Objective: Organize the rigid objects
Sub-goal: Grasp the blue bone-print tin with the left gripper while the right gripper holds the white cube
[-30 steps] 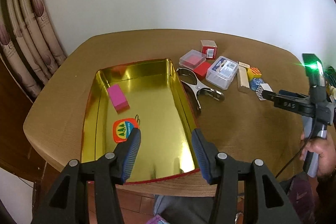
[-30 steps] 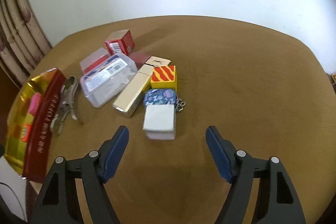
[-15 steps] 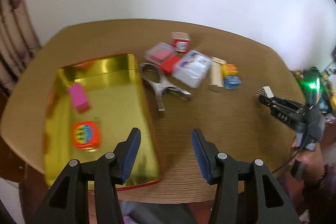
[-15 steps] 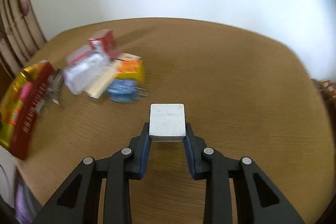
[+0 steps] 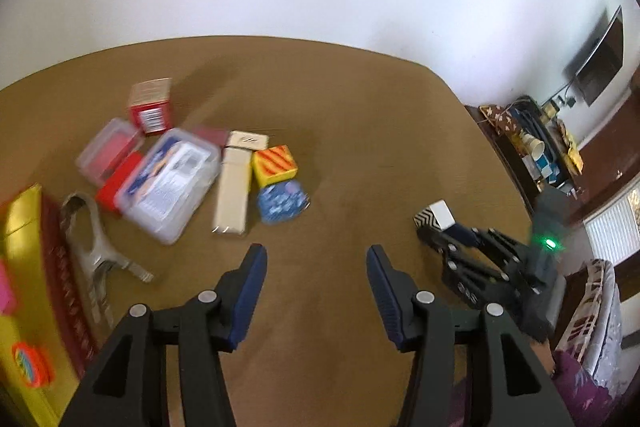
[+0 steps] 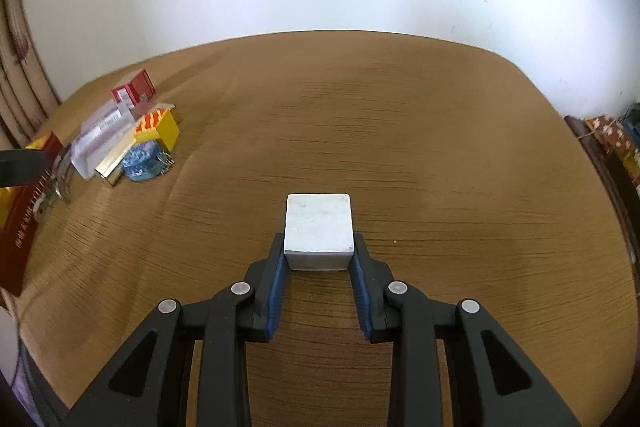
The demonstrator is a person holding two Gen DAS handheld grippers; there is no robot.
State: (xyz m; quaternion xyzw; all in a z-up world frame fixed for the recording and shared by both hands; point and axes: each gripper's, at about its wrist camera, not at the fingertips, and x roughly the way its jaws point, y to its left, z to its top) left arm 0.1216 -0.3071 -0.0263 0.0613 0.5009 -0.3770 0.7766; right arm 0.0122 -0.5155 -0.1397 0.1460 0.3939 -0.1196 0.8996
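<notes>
Brown wooden tabletop (image 6: 400, 131), bare across its middle. Gold tin tray (image 5: 20, 267) at the left edge, holding an orange round item (image 5: 30, 369). Beside the tray, metal tongs (image 5: 92, 247), then a clear plastic case (image 5: 170, 185), cream bar (image 5: 233, 195), yellow striped cube (image 5: 275, 165) and blue patterned cube (image 5: 282, 202) clustered together. Right hand-held gripper (image 6: 319, 263) clamped on a white cube (image 6: 319, 225), above the near edge. Left hand-held gripper (image 5: 316, 263) spread wide, gripping nothing.

Right claw (image 6: 319, 259) clamped on white cube-shaped block (image 6: 319, 225), above middle of brown wooden worktop (image 6: 440, 147). Cluster of small boxes (image 6: 132, 139) sits near worktop's left edge.
</notes>
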